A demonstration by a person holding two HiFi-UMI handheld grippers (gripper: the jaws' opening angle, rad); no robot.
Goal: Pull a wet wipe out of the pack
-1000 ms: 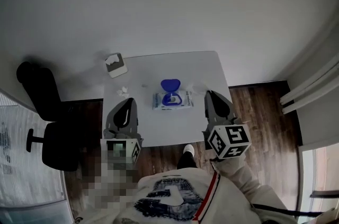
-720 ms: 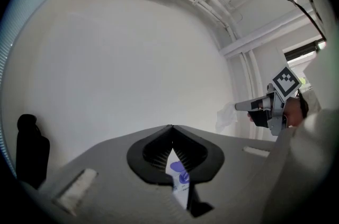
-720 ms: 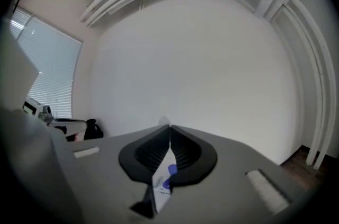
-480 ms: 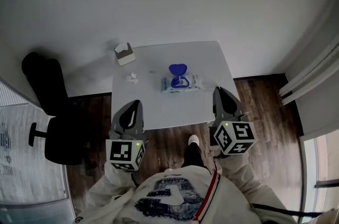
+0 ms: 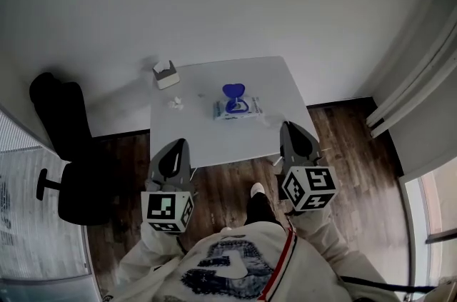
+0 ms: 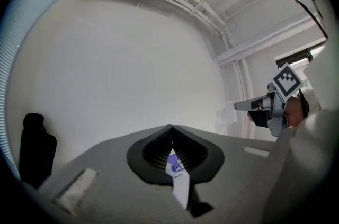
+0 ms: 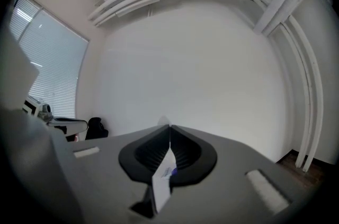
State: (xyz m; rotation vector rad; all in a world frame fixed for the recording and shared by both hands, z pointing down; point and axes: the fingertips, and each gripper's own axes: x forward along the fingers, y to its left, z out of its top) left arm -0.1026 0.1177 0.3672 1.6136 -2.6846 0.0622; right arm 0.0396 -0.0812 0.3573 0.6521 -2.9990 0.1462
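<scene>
The wet wipe pack (image 5: 238, 108) lies mid-table with its blue lid (image 5: 233, 90) flipped up. Both grippers hang level over the floor, short of the table's near edge. My left gripper (image 5: 178, 142) is shut, with nothing between its tips (image 6: 170, 126); the pack (image 6: 175, 164) shows through the gap behind them. My right gripper (image 5: 286, 126) is shut too. In the left gripper view a white wet wipe (image 6: 226, 116) hangs from the right gripper's tip (image 6: 237, 106). A sliver of that wipe (image 7: 162, 121) peeks above its tips (image 7: 169, 125) in the right gripper view.
A tissue box (image 5: 166, 74) stands at the white table's (image 5: 207, 143) back left corner, a crumpled wipe (image 5: 176, 104) near it. A black office chair (image 5: 68, 151) stands left of the table. Dark wood floor (image 5: 343, 143) lies around my feet.
Both grippers have drawn back from over the table's front part to beyond its near edge. The table and pack now lie farther off in the head view.
</scene>
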